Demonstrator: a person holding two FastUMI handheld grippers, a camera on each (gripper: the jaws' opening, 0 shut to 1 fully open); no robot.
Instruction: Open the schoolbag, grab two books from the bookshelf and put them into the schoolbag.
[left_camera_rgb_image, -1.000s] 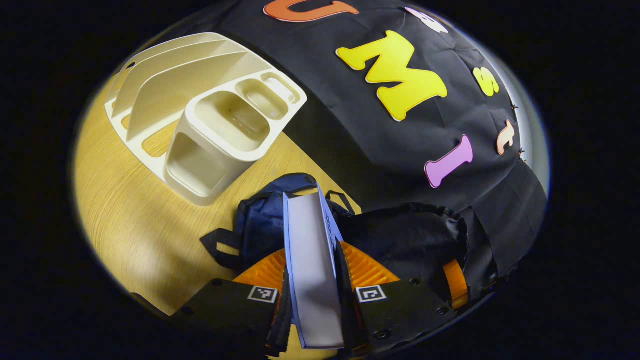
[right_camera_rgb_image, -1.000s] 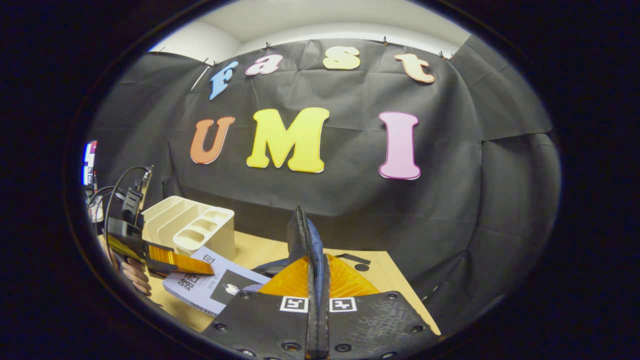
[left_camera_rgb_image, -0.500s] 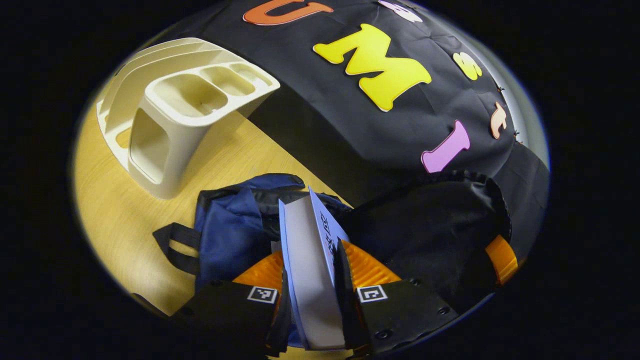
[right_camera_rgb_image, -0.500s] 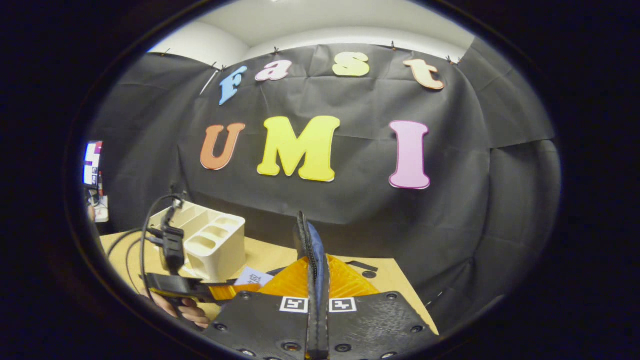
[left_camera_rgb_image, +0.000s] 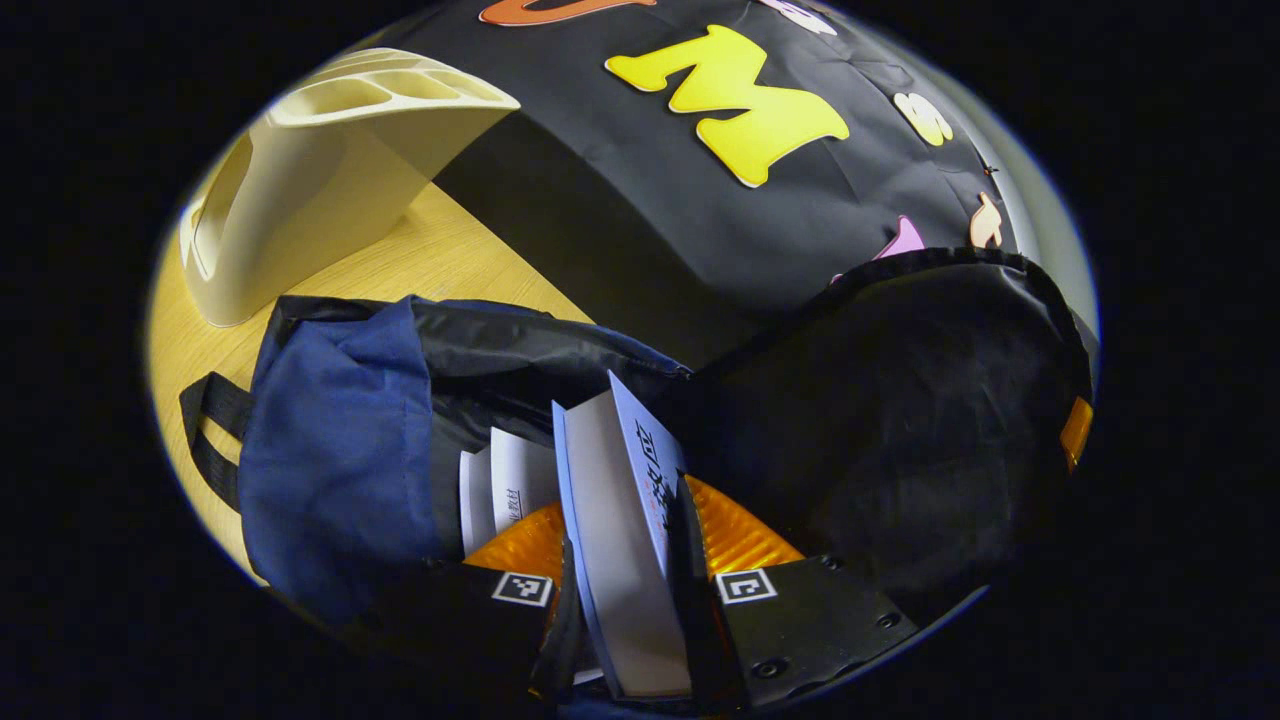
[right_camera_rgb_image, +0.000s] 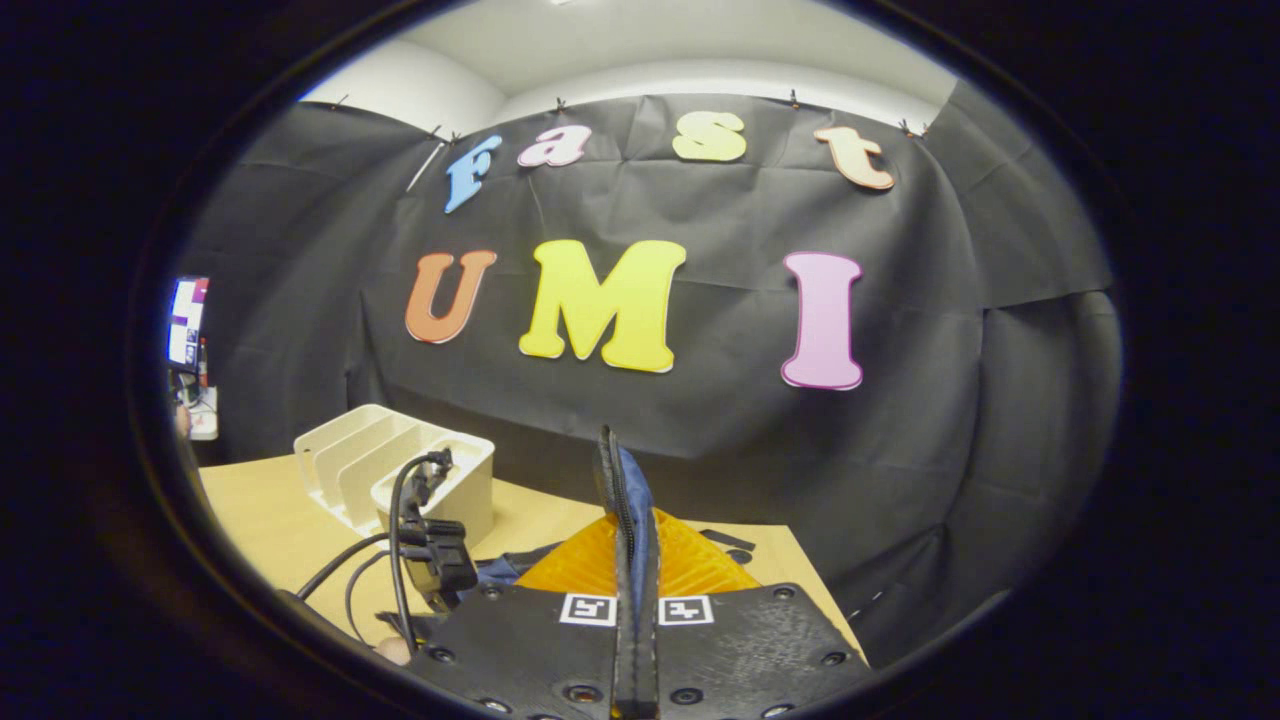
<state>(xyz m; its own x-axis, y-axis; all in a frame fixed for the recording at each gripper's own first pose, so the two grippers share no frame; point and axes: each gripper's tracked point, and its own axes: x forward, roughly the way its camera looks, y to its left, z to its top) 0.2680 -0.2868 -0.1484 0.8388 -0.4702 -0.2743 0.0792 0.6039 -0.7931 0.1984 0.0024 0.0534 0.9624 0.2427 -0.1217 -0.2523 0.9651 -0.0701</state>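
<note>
Blue-covered book (left_camera_rgb_image: 622, 560) clamped between left gripper (left_camera_rgb_image: 622, 520) jaws, over open schoolbag (left_camera_rgb_image: 340, 450), right gripper (right_camera_rgb_image: 634, 560) jaws pinching its flap

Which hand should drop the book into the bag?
Probably left: the left hand-held gripper grips the book over the open schoolbag. The right hand-held gripper pinches the bag's edge.

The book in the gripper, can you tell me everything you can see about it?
The book is thick, with a pale bluish cover and a grey-white block of pages facing the camera. Dark print runs along its cover edge. The left gripper clamps it between both fingers, standing on edge. Its far end pokes into the open mouth of the dark blue schoolbag, right beside another book already lying inside. The schoolbag sits on the wooden table.
</note>
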